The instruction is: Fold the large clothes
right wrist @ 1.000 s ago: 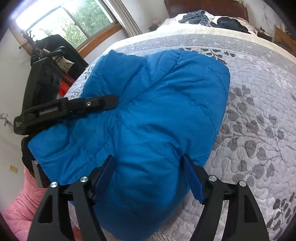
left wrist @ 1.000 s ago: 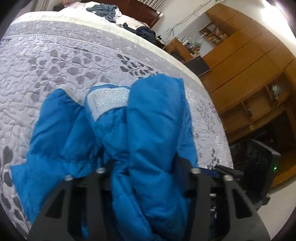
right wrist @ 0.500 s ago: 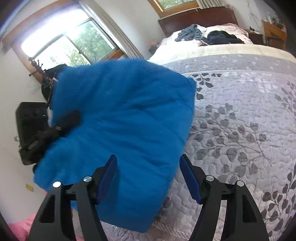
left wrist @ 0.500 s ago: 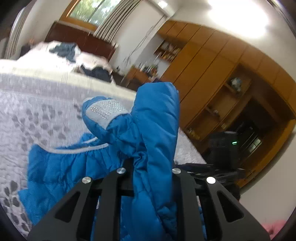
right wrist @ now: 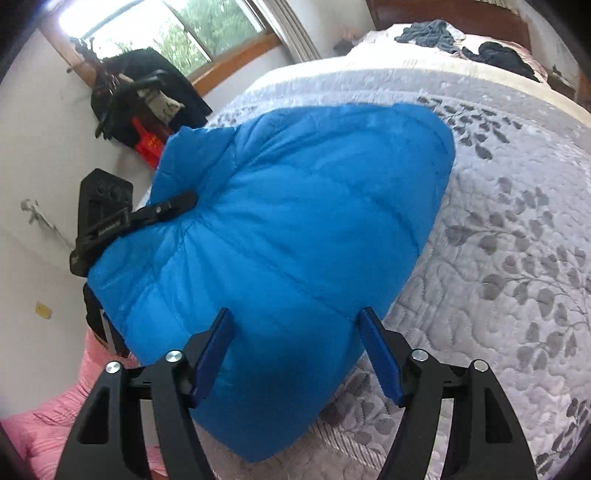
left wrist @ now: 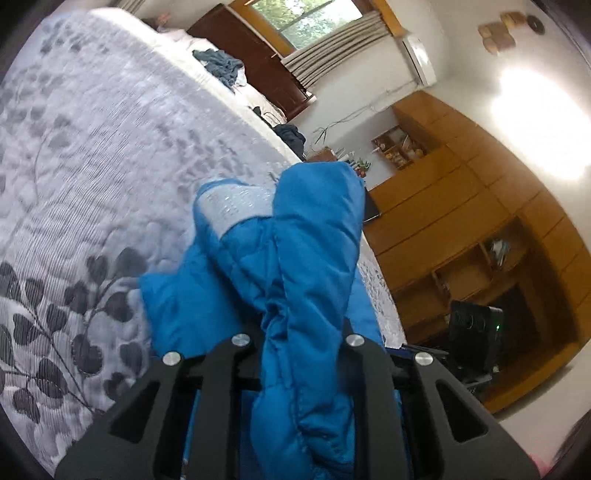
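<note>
The blue puffer jacket (right wrist: 295, 229), lifted half a second ago, has sunk back onto the grey leaf-print quilt (right wrist: 517, 240) at frame centre. The left gripper (left wrist: 295, 354) stays clamped on a bunched fold; the right gripper (right wrist: 299, 343) hovers with jaws apart, so this fold looks nearly laid

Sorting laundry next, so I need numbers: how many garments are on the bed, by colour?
Blue: 1, the puffer jacket by the grippers
Grey-blue: 1, crumpled garment near the headboard
Dark navy or black: 1, crumpled garment beside it
Total: 3
</note>
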`<state>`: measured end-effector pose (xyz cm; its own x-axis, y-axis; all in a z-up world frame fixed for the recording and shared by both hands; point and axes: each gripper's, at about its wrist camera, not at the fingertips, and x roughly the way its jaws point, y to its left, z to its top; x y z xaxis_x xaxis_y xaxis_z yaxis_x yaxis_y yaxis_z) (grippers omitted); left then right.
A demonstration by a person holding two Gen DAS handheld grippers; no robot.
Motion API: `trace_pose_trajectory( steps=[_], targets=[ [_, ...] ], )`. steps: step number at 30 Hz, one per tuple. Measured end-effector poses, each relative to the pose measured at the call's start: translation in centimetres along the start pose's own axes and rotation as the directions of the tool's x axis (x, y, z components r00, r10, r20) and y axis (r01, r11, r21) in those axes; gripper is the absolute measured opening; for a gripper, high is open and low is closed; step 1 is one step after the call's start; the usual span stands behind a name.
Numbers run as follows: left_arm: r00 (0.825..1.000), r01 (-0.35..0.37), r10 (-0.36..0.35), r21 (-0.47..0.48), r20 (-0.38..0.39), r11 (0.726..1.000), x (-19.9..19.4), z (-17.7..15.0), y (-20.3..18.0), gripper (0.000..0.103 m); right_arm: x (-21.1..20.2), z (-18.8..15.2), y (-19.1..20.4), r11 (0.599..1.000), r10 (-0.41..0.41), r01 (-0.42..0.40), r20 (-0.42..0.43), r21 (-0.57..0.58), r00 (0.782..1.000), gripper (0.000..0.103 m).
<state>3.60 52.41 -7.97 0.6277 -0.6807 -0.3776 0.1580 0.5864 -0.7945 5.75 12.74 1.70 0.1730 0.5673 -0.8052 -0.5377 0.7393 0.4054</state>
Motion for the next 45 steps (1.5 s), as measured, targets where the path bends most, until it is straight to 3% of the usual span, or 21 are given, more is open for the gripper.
trace_pose_trajectory(
  steps=[7, 14, 17, 22, 24, 28, 31, 32, 33, 35, 36, 40, 45],
  targets=[
    [0.999, -0.042, 0.043, 0.028, -0.022, 0.999, 0.6, -0.2, 1.5, 0.024, 2.2, 0.3, -0.1, 0.999, -0.054, 0.054, -0.022, -0.008, 0.998, 0.083],
    [0.995, -0.085, 0.086, 0.016, -0.043, 0.996, -2.2, 0.3, 0.8, 0.041, 1.6, 0.2, -1.4, 0.999, 0.004, -0.003, -0.025, 0.05, 1.0, 0.082],
    [0.991, -0.132, 0.131, 0.051, 0.016, 0.99, -5.8, -0.6, -0.9, 0.041, 0.4, -0.5, -1.2, 0.999, 0.013, -0.012, -0.017, 0.046, 1.0, 0.081],
    [0.992, -0.113, 0.105, 0.121, 0.065, 0.986, -10.4, -2.9, -5.3, 0.044, -0.2, -1.9, -1.2, 0.996, 0.053, -0.05, -0.043, 0.067, 0.998, 0.081],
    [0.994, -0.109, 0.102, 0.15, 0.048, 0.983, -10.6, -3.7, -6.9, 0.05, -0.5, -2.4, -1.2, 0.996, 0.064, -0.061, -0.043, 0.069, 0.997, 0.081],
    [0.992, -0.118, 0.122, 0.195, -0.011, 0.974, -9.6, -5.4, -8.9, 0.052, -1.1, -3.1, -0.7, 0.997, 0.053, -0.052, -0.028, 0.055, 0.998, 0.081],
    [0.982, -0.18, 0.189, 0.226, -0.016, 0.957, -8.8, -6.1, -9.6, 0.053, -1.4, -3.6, 0.0, 0.998, 0.043, -0.042, -0.024, 0.041, 0.999, 0.081],
    [0.976, -0.206, 0.216, 0.227, -0.016, 0.952, -8.5, -6.0, -9.5, 0.046, -1.4, -3.6, 0.4, 0.999, 0.039, -0.038, -0.021, 0.035, 0.999, 0.081],
    [0.973, -0.222, 0.231, 0.226, -0.014, 0.948, -8.4, -6.0, -9.3, 0.029, -1.4, -3.8, 0.9, 0.999, 0.029, -0.029, -0.016, 0.023, 0.999, 0.081],
    [0.959, -0.271, 0.282, 0.223, -0.019, 0.936, -8.0, -6.1, -8.3, 0.017, -1.4, -3.8, 1.6, 1.0, 0.014, -0.014, -0.006, 0.006, 1.0, 0.081],
    [0.96, -0.269, 0.28, 0.191, -0.031, 0.944, -8.0, -6.1, -7.2, 0.014, -1.2, -3.8, 2.0, 1.0, 0.005, -0.005, -0.002, -0.001, 1.0, 0.081],
    [0.953, -0.277, 0.284, 0.08, -0.101, 0.958, -7.3, -6.7, -2.7, 0.013, -0.1, -4.2, 2.3, 1.0, -0.016, 0.016, -0.01, -0.005, 1.0, 0.081],
    [0.951, -0.275, 0.278, 0.044, -0.136, 0.96, -5.9, -7.9, 0.3, 0.014, 1.7, -4.8, 2.3, 1.0, -0.017, 0.017, -0.019, 0.002, 1.0, 0.083]
  ],
)
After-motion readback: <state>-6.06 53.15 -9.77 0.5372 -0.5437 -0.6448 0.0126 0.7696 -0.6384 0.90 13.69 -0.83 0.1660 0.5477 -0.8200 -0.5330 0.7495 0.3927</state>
